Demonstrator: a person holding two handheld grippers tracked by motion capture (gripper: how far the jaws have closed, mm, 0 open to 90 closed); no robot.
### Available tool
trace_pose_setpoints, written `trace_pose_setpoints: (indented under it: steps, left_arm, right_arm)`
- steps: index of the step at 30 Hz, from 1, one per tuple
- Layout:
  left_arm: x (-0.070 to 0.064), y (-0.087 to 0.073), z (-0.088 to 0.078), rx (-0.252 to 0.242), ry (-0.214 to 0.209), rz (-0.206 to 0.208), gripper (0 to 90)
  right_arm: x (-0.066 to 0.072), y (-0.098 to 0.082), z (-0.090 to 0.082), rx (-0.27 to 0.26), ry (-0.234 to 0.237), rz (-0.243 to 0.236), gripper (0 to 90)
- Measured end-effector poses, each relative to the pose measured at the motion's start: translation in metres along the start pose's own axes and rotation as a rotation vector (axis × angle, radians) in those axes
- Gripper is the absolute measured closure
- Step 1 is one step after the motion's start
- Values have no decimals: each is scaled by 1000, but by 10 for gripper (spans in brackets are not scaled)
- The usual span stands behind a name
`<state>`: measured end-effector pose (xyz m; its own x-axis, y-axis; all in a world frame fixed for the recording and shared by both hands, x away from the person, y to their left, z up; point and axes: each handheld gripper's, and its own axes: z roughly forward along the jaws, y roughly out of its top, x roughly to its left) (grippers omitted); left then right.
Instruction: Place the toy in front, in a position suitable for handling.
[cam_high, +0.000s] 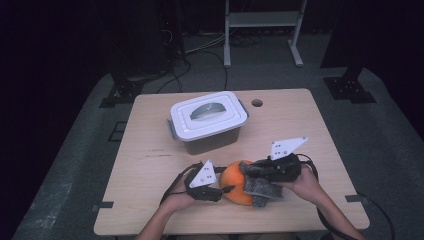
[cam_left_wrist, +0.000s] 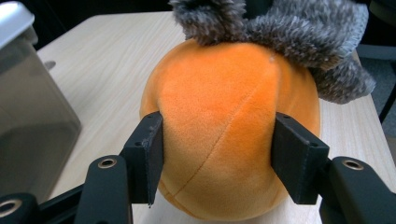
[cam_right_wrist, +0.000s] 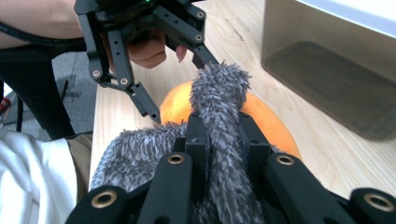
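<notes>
While the left gripper (cam_left_wrist: 217, 158) squeezes the soft orange plush (cam_left_wrist: 229, 126) sides, right fingers (cam_right_wrist: 198, 140) clamp its grey fur (cam_right_wrist: 219, 93); light, squashy.

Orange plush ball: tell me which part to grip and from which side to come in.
Grip the orange plush ball across its round middle, coming in level from the person's left, as the left gripper does. Its fingers already sit on either side of the widest part, where the soft body gives. The top and right are taken up by the grey furry piece, on which the right gripper is shut.
</notes>
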<state>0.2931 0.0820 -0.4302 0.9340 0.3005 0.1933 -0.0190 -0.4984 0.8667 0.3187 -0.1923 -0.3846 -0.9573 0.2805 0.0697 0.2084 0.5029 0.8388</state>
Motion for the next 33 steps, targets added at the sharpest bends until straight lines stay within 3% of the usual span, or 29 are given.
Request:
trace_pose_setpoints:
  steps: [3, 5, 7, 11, 13, 15, 17, 20, 21, 23, 28, 31, 33]
  left_arm:
    - [-5, 6, 3, -10, -2, 42, 399]
    - [-9, 7, 4, -23, -11, 73, 397]
    - [-8, 5, 3, -14, -8, 65, 397]
    - [-2, -3, 1, -26, -26, 13, 383]
    - [1, -5, 1, -61, -63, -44, 325]
    - [4, -6, 0, -98, -89, -104, 207]
    - [6, -7, 3, -72, -110, -144, 138]
    - [5, -11, 10, 0, -144, -172, 147]
    - [2, -13, 12, 1, -136, -154, 190]
    - [-2, -10, 11, 17, -106, -77, 309]
    - [-10, -3, 9, 13, -19, 63, 379]
    - [-6, -4, 3, -6, -5, 61, 386]
    - [-5, -5, 1, -11, 2, 63, 386]
  right_arm:
    - [4, 9, -2, -33, 13, -13, 773]
    - [6, 16, 3, -27, 16, -37, 773]
    - [3, 17, 9, -3, 26, -46, 773]
    - [-9, 7, 6, -1, 13, 8, 773]
    - [-7, 1, 6, -2, 12, 14, 773]
    - [-4, -4, 6, -11, 11, 14, 773]
    - [0, -6, 4, -24, 14, 12, 772]
    - [5, -8, 3, -32, 26, 1, 773]
    - [7, -8, 3, -29, 32, -1, 773]
    - [12, -4, 5, -16, 35, -22, 773]
    - [15, 15, 11, -9, 27, -68, 771]
    - [13, 18, 11, -5, 20, -77, 772]
    - [9, 14, 7, -17, 17, -55, 773]
